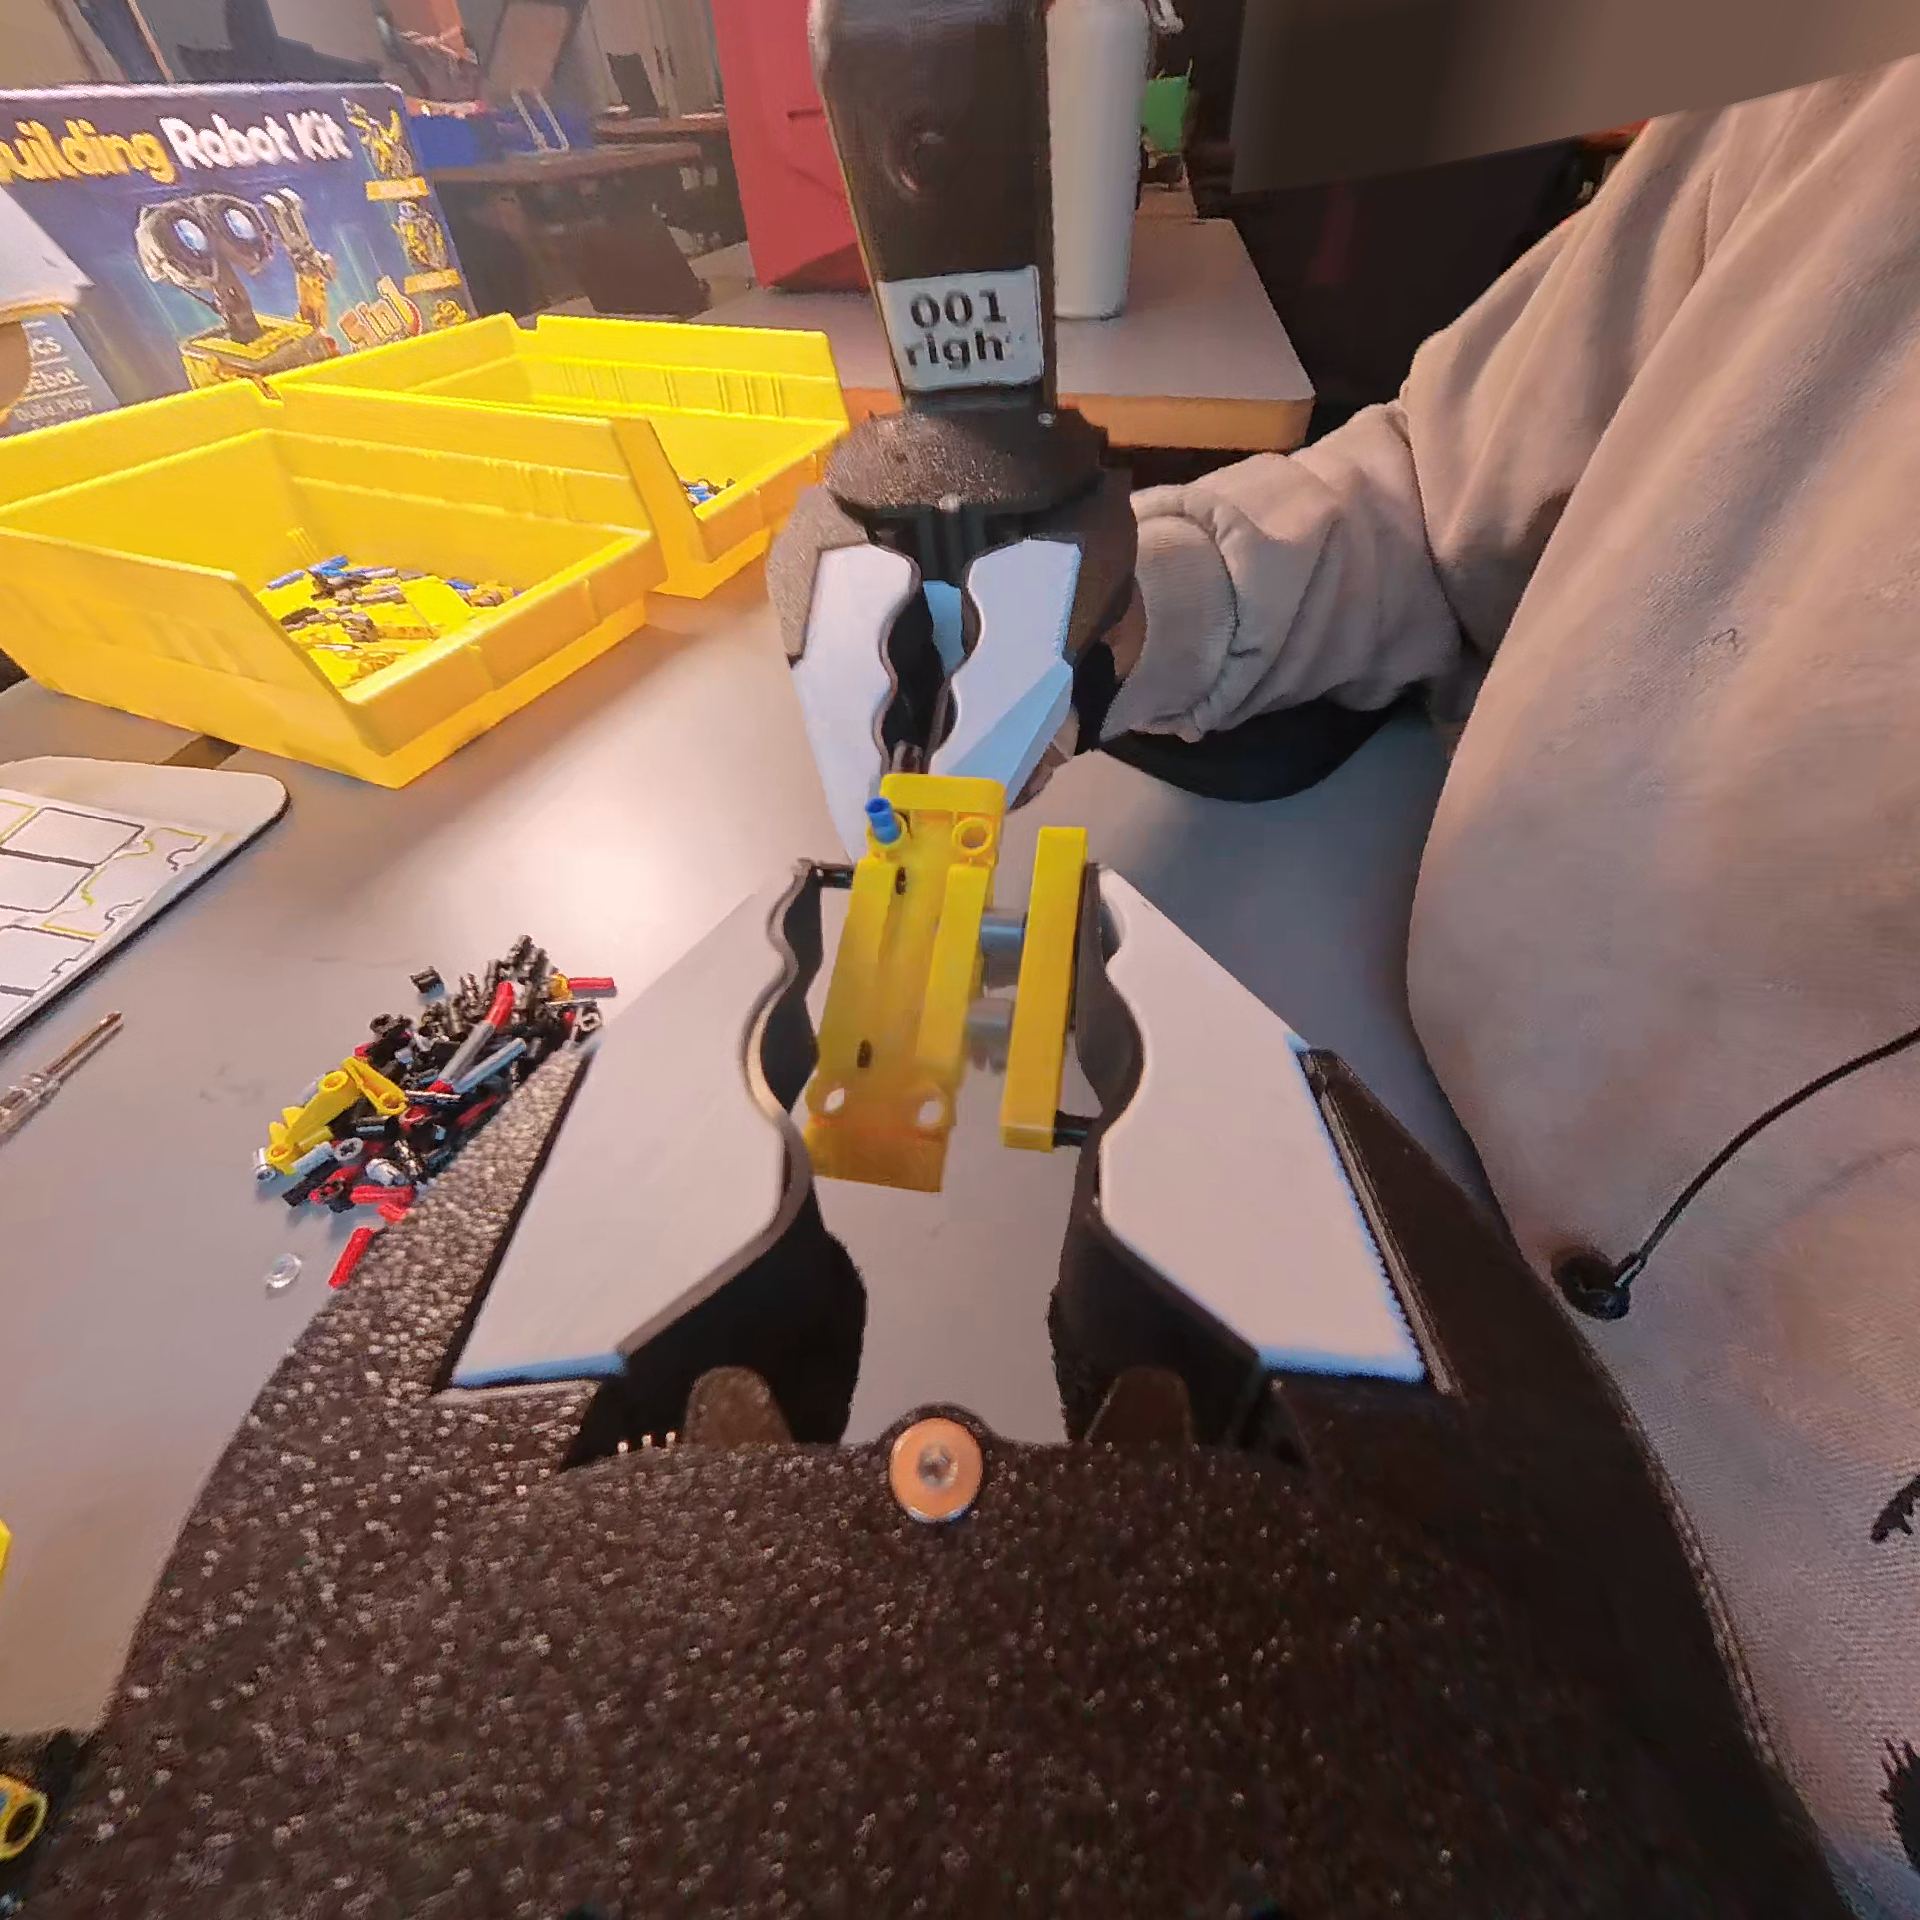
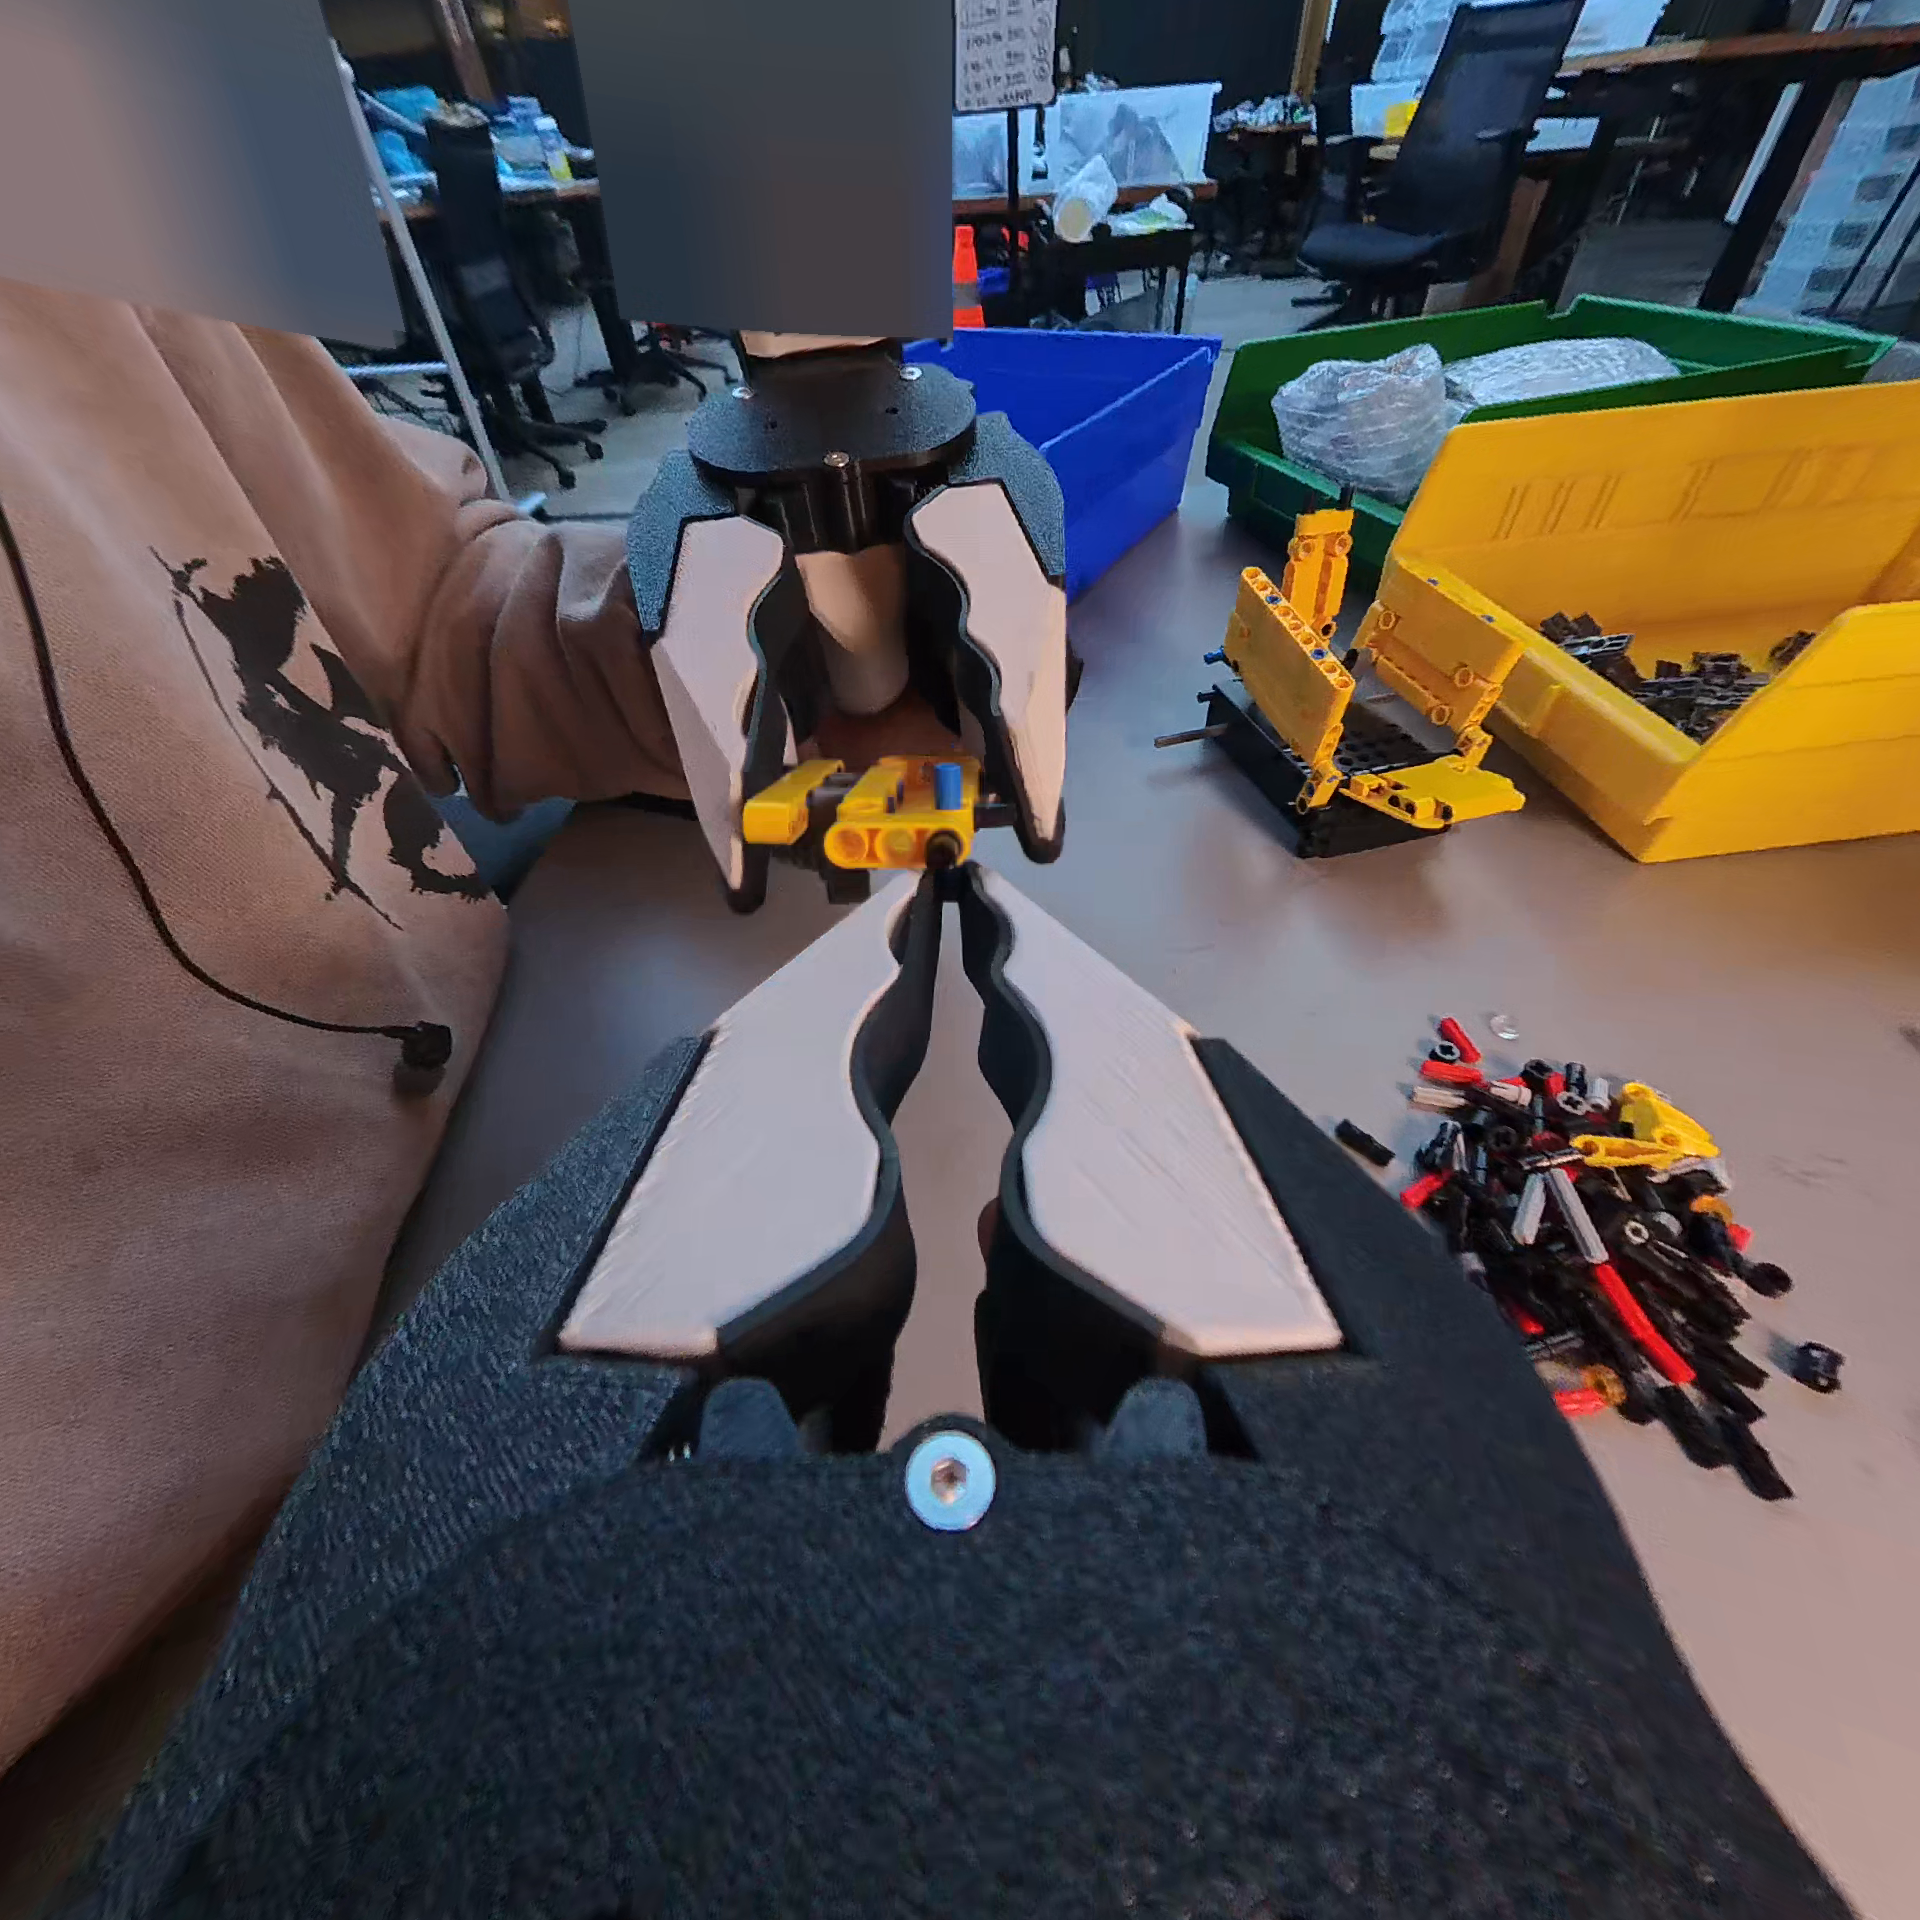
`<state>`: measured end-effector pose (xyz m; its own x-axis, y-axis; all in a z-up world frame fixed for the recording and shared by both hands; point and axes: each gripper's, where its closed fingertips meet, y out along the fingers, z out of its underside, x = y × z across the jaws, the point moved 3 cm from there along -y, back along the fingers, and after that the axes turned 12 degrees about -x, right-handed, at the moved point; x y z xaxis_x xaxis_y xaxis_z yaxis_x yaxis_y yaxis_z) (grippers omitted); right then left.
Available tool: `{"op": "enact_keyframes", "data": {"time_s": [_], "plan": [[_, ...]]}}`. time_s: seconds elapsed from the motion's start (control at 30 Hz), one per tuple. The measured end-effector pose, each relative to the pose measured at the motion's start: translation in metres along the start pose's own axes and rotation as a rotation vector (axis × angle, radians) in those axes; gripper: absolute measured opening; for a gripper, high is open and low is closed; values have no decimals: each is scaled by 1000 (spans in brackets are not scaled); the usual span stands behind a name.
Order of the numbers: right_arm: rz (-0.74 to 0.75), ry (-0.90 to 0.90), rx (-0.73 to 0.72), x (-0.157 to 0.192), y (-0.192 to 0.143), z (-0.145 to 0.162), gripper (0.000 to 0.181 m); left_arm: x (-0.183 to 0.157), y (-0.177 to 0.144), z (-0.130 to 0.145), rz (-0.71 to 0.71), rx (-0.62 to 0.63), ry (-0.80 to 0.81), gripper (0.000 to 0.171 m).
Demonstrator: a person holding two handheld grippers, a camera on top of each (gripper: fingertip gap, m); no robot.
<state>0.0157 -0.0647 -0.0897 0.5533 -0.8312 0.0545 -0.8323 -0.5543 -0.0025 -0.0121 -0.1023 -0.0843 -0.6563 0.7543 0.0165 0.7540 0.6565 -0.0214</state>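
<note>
Clamping the yellow brick assembly [image 1: 914, 997] in my left gripper [image 1: 940, 883], I pinch a black pin [image 2: 943, 850] at its twelve-o'clock end with my nearly closed right gripper [image 2: 943, 883].

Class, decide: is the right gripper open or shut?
Shut: the right gripper has its fingertips pinched on a black pin at the yellow assembly.

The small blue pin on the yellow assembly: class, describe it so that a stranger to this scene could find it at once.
Start at the grey table, where the left gripper is shut on a yellow brick assembly. The blue pin stands up from the assembly's far end, next to the right gripper, which pinches a black pin. It is the assembly's only blue part; the rest shows yellow, grey and black.
</note>
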Motion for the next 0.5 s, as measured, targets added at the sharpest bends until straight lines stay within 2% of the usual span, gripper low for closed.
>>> {"op": "enact_keyframes", "data": {"time_s": [0.03,0.1,0.13,0.17,0.27,0.37,0.43,0.5], "plan": [[-4,19,-8,-1,-1,1,2,2,-3,-5,-9,-32,-1,48],[59,-60,151,-14,-12,32,2,14,-27,-41,-59,-205,-9,48],[62,30,103,-16,-15,33,2,17,-36,-49,-82,-230,20,48],[60,93,25,-16,-13,21,2,15,-33,-42,-73,-194,32,48],[72,-73,45,-19,-2,-1,2,14,-24,-29,-59,-174,-8,49],[139,-100,89,-35,-9,4,3,37,-35,-26,-126,-197,-117,49],[247,-121,112,-55,-25,5,3,50,-37,-12,-200,-150,-149,49],[426,-190,157,-89,-55,1,3,54,-34,-4,-237,-104,-111,49]]}}
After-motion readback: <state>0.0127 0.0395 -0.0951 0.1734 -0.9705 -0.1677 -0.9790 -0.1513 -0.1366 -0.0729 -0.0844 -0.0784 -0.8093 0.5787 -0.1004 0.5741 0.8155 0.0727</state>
